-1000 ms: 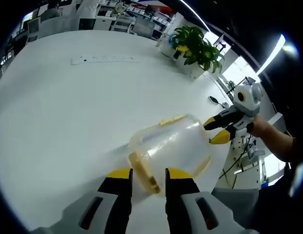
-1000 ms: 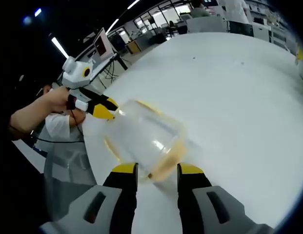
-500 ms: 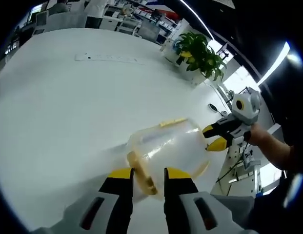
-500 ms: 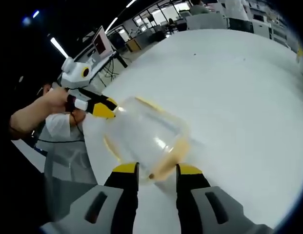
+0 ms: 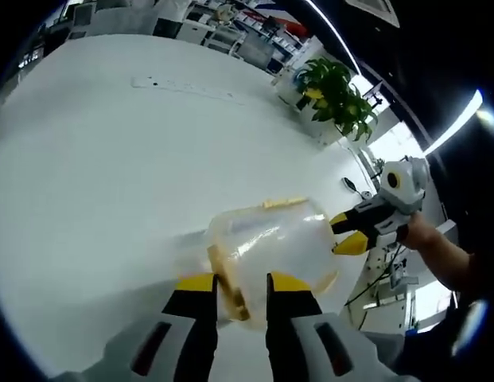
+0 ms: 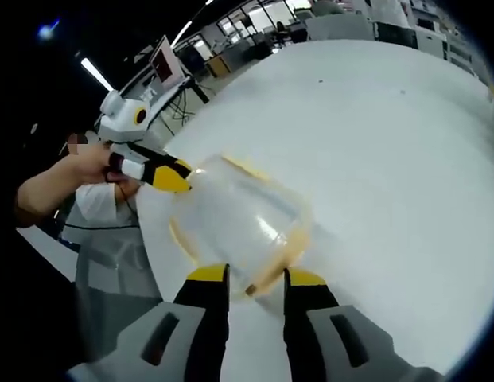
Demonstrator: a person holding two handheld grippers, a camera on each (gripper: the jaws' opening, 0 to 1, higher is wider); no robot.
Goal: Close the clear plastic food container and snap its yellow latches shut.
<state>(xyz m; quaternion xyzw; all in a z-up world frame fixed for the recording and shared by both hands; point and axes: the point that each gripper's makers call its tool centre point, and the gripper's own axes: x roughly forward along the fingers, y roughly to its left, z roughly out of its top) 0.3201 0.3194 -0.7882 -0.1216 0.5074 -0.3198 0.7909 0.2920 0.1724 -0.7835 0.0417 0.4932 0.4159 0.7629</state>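
Observation:
The clear plastic container lies on the white table, lid on, between the two grippers. My left gripper is shut on the near yellow latch, one jaw on each side. Another yellow latch shows on the container's far rim. The right gripper meets the opposite end, held by a hand. In the right gripper view, my right gripper is shut on the yellow latch at its end of the container. The left gripper touches the far end.
A potted green plant stands at the table's far edge, with a flat white strip lying on the table further left. The person's forearm reaches in from the table's edge. Desks and monitors stand beyond the table.
Both pairs of jaws have narrowed slightly around their latches. The views have shifted a little; the container stays between the two grippers.

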